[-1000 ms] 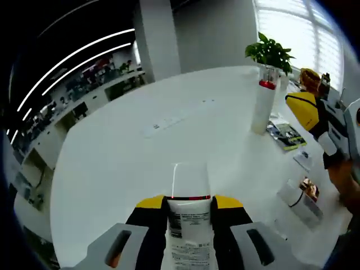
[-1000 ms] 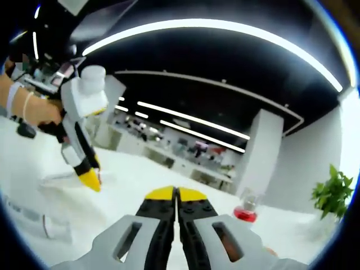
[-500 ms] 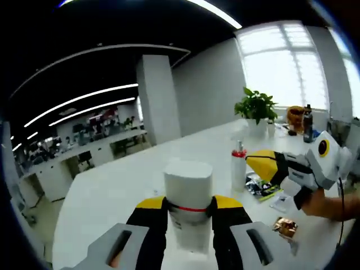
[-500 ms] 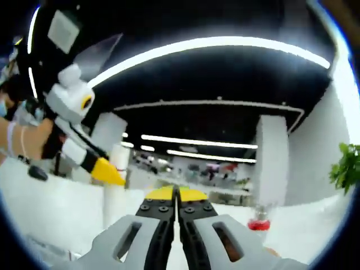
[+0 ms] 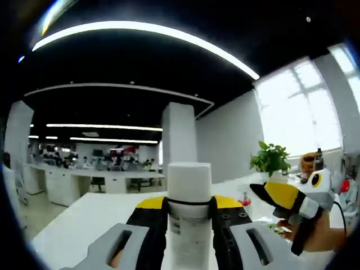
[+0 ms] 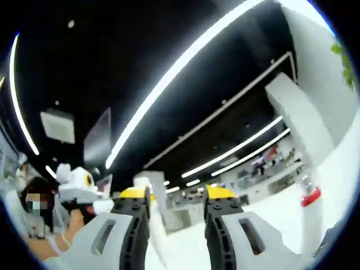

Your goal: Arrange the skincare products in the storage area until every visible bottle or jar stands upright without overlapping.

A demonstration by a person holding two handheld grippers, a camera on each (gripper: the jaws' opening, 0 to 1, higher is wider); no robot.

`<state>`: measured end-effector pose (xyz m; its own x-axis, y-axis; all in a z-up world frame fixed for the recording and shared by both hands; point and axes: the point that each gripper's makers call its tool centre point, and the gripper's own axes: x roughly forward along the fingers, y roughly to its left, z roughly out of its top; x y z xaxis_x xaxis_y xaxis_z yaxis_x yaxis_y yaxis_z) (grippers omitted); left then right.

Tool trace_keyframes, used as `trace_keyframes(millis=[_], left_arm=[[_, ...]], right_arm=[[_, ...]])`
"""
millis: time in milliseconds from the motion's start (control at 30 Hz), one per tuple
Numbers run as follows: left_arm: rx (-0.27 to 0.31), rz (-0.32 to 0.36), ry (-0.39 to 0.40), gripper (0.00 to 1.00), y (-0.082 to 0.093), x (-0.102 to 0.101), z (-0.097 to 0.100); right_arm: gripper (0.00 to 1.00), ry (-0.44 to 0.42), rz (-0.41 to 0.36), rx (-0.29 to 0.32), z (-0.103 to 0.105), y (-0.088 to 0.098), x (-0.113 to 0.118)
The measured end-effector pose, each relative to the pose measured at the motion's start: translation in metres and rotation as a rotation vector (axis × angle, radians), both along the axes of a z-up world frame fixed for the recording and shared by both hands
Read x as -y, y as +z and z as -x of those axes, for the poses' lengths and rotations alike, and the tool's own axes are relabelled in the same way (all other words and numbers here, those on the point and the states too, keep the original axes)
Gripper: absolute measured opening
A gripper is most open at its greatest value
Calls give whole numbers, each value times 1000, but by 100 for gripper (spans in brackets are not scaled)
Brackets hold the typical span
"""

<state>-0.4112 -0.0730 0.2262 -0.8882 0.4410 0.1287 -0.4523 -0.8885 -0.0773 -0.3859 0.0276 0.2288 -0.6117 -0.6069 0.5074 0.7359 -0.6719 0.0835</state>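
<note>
A white bottle (image 5: 189,228) with a white cap and a printed label stands upright between the jaws of my left gripper (image 5: 189,207), which is shut on it. My right gripper (image 5: 279,196) comes in from the right, its yellow tips level with the bottle's cap and a short way off. In the right gripper view my right gripper (image 6: 178,196) is open, and the same white bottle (image 6: 159,239) rises just inside its left jaw. The left gripper (image 6: 101,203) reaches in from the left. A tall white pump bottle (image 6: 307,219) with a red collar stands upright at the right.
The white table (image 5: 84,216) stretches away below the held bottle. A green potted plant (image 5: 271,160) stands at its far right, with a small red-topped item (image 5: 244,198) in front. A person's hand (image 5: 315,236) holds the right gripper. Office desks and a white pillar (image 5: 179,146) lie beyond.
Both views have tilted upward toward the ceiling. My right gripper has opened from shut. The left gripper keeps its hold on the white bottle, now held more upright.
</note>
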Motion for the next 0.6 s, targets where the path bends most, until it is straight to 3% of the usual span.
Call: trace_keyframes(millis=[133,167,233,267,400,600], left_arm=[[-12,-5,0,30,-1,-1,-5],[-14,-17,-18,30,0,-3,-7],[-9,-29,-42,30,-3,-6,-9],[-7,-28,-53,30,-6,-8,-11],[-46,0,-131,30,-11,-23,-23],[-90,-122,-279,30,9,-39,-45]], right_arm=[[64,54,-170,-67,-11,-14,36],[66,48,-260,-78,-13,-26,49],[63,-12,-411,-111,-13,-45,62],[62,-28,-444,-129,-13,-49,67],[59,-24,-514,-134,-16,-66,81],[32,-90,-623,-126,-8,-85,82]])
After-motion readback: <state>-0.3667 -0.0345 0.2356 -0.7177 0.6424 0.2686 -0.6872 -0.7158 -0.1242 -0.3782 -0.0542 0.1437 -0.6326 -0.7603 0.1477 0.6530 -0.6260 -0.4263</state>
